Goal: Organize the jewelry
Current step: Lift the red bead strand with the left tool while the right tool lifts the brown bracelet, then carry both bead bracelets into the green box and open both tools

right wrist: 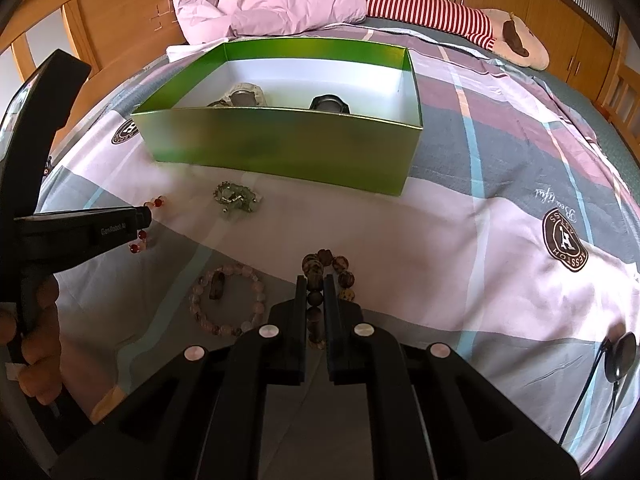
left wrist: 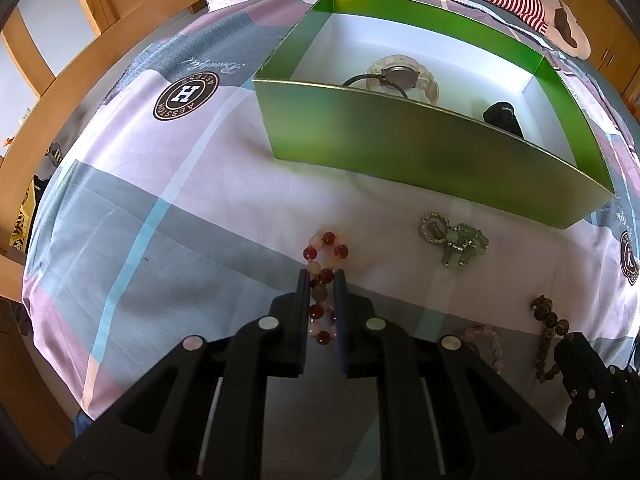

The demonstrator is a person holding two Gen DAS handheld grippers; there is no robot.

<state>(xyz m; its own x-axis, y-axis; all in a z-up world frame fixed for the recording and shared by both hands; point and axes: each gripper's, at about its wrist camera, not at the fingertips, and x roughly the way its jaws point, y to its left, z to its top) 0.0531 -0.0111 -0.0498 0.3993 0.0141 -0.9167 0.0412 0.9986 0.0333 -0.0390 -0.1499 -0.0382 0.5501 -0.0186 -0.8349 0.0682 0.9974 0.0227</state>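
My left claw is closed down on the red and pink bead bracelet, its two fingers pinching the strand so that one loop shows beyond the tips and the rest runs back between them, all lying on the bed's patchwork cover. My right claw is clamped the same way on the brown wooden bead bracelet, with a ring of mottled beads fanned out past the fingertips. Between the two sits a pale pink bead bracelet with a dark oblong charm inside its circle, and further toward the head of the bed lies a green stone piece with a sparkly ring clasp. Beyond that stands the open green box, white inside, its near wall rising between my claws and its contents; over the wall I can make out a clear-strapped watch and a black watch. Behind the box are a crumpled pink pillow or quilt and a plush toy in red-and-white stripes, and wooden bed rails and cabinets ring the bed. A black cable with a round disc end rests at the bed's right edge. The cover carries round brown badges with a large "H" and cursive script beside them that I read as "Beautiful"; the ring lettering is too warped to trust. In the right view, the side of my left claw reads "GenRobot.AI", and the person's hand grips its handle.
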